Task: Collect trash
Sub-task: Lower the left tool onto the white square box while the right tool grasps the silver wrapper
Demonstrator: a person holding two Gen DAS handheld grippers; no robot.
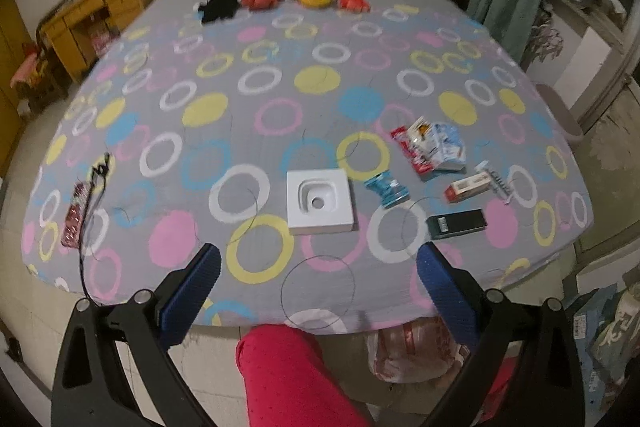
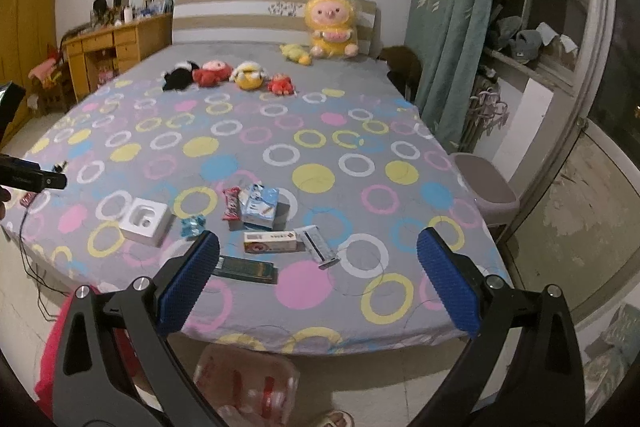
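Bedspread of coloured rings [image 1: 280, 115] fills both views; both grippers, left gripper [image 1: 319, 263] and right gripper [image 2: 318, 251], hover spread and empty. Ahead, lower centre, lie a white box [image 1: 321, 201], light, stiff, best pinched across its edges, and crinkly wrappers [image 1: 430, 145], probably slippery.

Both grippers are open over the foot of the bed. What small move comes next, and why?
Probably ease the right gripper forward and down onto the dark flat packet. It is the nearest litter to that gripper, lying flat near the bed's edge, and the jaws are open and empty.
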